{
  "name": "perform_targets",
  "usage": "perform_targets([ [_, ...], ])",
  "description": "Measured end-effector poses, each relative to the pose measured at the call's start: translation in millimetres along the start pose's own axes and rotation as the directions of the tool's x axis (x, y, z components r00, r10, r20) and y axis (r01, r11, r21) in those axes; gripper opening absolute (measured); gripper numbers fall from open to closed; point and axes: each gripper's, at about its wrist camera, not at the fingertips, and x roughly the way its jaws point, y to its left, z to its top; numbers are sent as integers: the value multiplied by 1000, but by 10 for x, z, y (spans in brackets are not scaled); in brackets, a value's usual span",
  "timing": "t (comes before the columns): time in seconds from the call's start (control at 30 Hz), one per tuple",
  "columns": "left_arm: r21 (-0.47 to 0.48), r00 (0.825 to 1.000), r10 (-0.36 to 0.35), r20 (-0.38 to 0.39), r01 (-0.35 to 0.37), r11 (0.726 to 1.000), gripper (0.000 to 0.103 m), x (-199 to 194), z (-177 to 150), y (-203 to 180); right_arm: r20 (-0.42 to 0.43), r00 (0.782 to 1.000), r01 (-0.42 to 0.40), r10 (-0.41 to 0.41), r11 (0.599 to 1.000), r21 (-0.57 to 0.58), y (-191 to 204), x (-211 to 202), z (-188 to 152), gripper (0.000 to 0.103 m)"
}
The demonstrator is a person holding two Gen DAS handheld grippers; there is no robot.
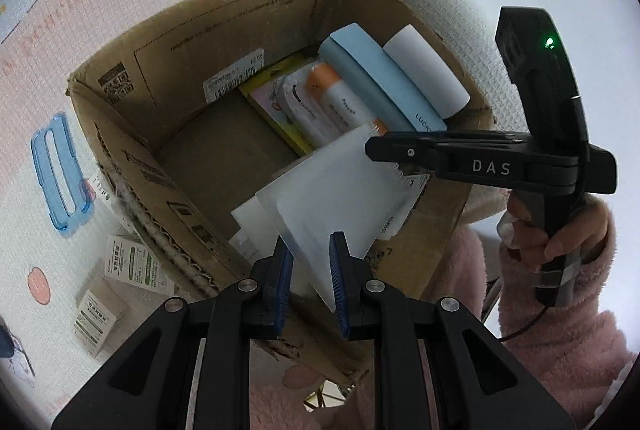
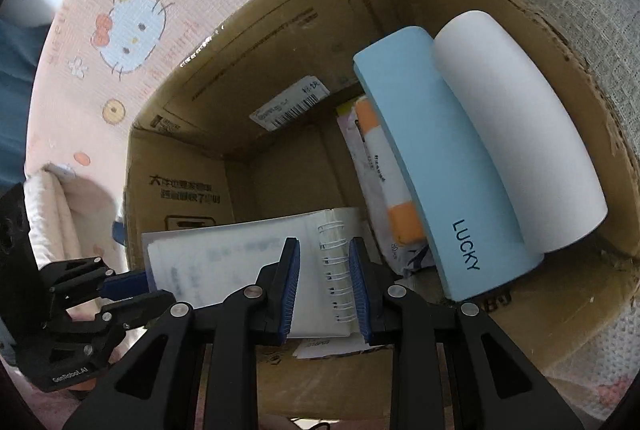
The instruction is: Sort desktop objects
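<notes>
Inside cardboard box [image 2: 280, 42]: blue case [image 2: 432, 166], white roll [image 2: 516, 126].

Rough corrugated cardboard box [image 1: 120, 158] — translucent matt plastic-covered notebook [image 1: 332, 198].

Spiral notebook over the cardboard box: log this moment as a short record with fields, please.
held item: spiral notebook, translucent cover
left gripper: clamped on the notebook's free edge
right gripper: clamped at the wire-bound edge
position: over the open cardboard box, not yet released
already in box: blue LUCKY case, white roll, orange-and-white tube
outside box: blue plastic clip, small cartons
</notes>
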Motion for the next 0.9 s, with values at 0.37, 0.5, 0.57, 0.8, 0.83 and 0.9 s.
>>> perform_targets([
  [0.37, 3, 994, -97, 54, 97, 995, 20, -292, -9, 49, -96, 954, -289, 284, 957, -41, 536, 76, 110, 14],
  [0.5, -17, 994, -107, 19, 108, 994, 20, -229, -32, 105, -57, 997, -53, 44, 982, -184, 788, 85, 136, 14],
  [0.57, -15, 996, -86, 24, 87, 996, 20, -247, -50, 133, -55, 998, -22, 13, 985, -169, 713, 52, 148, 14],
  [0.8, 40, 996, 12, 85, -15, 999, 20, -290, -3, 117, -47, 986, 152, -162, 974, -170, 423, -13, 213, 14],
  [0.83, 50, 995, 34, 96, -39, 998, 20, -288, 13, 115, -66, 985, 148, -161, 975, -165, 396, 29, 237, 14],
  [0.9, 61, 993, 50, 111, -57, 996, 20, -292, 49, 144, -105, 985, 124, -140, 981, -152, 383, 131, 291, 14],
])
